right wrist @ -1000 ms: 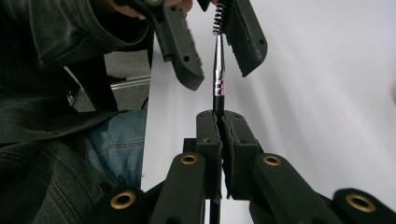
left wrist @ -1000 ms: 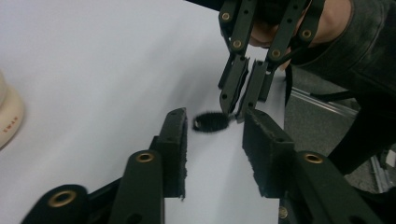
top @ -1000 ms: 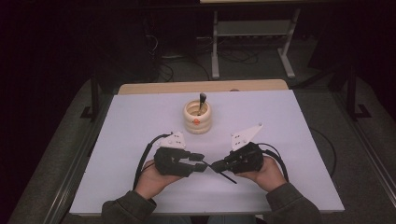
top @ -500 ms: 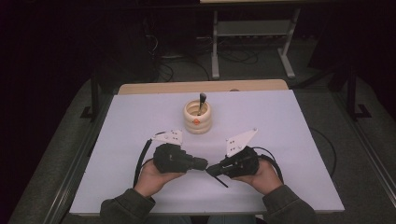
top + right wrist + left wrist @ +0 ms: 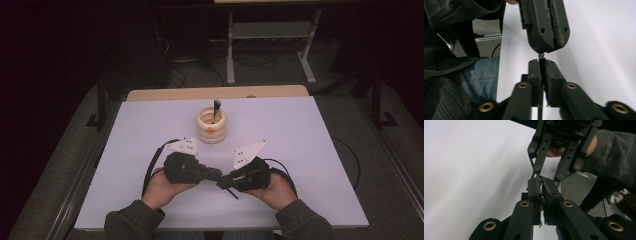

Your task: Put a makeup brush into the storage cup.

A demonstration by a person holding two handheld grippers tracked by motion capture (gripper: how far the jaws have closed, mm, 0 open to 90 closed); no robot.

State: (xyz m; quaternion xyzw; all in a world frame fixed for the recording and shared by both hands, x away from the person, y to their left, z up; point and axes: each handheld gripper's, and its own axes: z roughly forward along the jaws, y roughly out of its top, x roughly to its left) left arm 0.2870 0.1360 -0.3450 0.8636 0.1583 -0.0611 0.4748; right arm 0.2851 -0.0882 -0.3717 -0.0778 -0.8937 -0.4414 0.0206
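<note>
Thin black rod (image 5: 541, 56) at lower centre of the high view, low over the near part of the white table (image 5: 310, 150), bridged tip to tip between two grippers. Right gripper (image 5: 223, 183) pinched shut on the rod, one end poking out below it towards the lower right. Left gripper (image 5: 216, 175) also fully closed, apparently nipping the rod's metal-tipped end between its worn pads. Both hands close together, just apart, forearms entering from the bottom edge. Further up, at centre, a cream cup (image 5: 211, 127) with another dark tool (image 5: 216, 107) standing in it. Step in hand, by the look of it: a handover or pulling-apart of the rod. Next move likely: one grip kept firm, the other eased off or drawn straight along the rod.
</note>
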